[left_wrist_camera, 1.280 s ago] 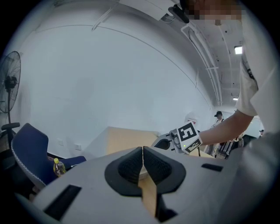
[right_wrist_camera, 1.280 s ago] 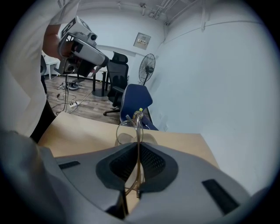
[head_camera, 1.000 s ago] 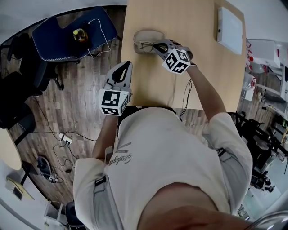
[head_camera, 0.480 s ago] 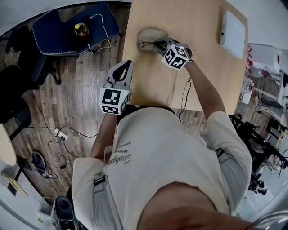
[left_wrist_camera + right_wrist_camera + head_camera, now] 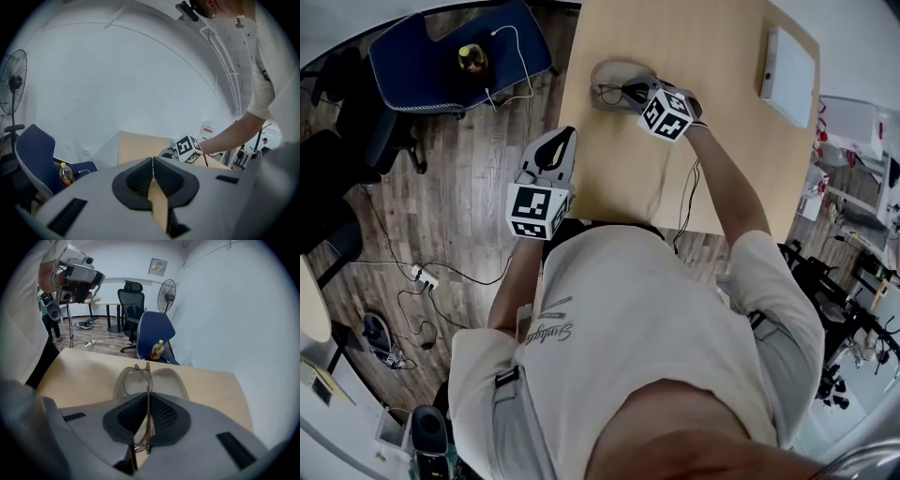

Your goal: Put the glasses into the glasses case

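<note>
My right gripper [image 5: 147, 416], angled steeply down, pinches the thin brown-rimmed glasses [image 5: 148, 380] between its black ridged pads. It holds them edge-on over the open beige oval glasses case [image 5: 617, 69]; whether they touch it I cannot tell. The case lies near the far left corner of the light wooden table [image 5: 722, 150]. My left gripper [image 5: 153, 171] hangs off the table's near left edge, above the plank floor, jaws pressed together on nothing. Beyond lie a flat white box [image 5: 789, 64] on the table and a blue chair [image 5: 422, 80] bearing a yellow bottle [image 5: 472, 59].
</note>
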